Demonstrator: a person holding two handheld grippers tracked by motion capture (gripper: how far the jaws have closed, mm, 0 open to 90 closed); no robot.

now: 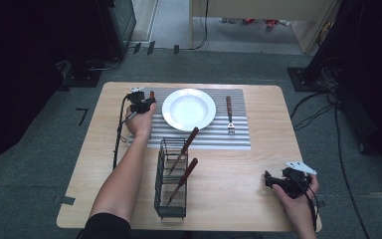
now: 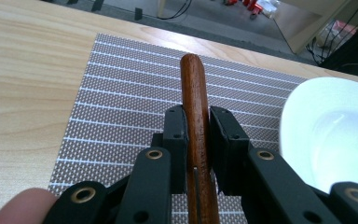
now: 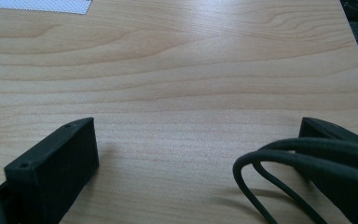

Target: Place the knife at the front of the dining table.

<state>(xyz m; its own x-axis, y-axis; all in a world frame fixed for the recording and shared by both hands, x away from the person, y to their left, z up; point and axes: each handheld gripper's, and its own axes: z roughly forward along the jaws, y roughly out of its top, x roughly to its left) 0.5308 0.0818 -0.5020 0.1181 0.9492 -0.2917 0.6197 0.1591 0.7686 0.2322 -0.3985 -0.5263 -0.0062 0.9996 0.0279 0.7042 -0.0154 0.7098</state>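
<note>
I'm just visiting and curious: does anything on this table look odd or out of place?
Nothing looks spilled or broken. The fork lies neatly right of the plate; the left gripper holds a wooden-handled utensil left of it. Two more stand tilted in the wire basket.

Placemat along the surface's far edge, basket toward the near edge

On the placemat [image 1: 238, 137] sits the plate [image 1: 189, 109]; the fork [image 1: 229, 115] lies right of it, and my left gripper [image 1: 146, 103] is at the mat's left edge. The basket [image 1: 170, 191] with two utensils in it stands before the plate. My right gripper [image 1: 273, 180] rests at the surface's [image 1: 238, 189] near right corner.
</note>
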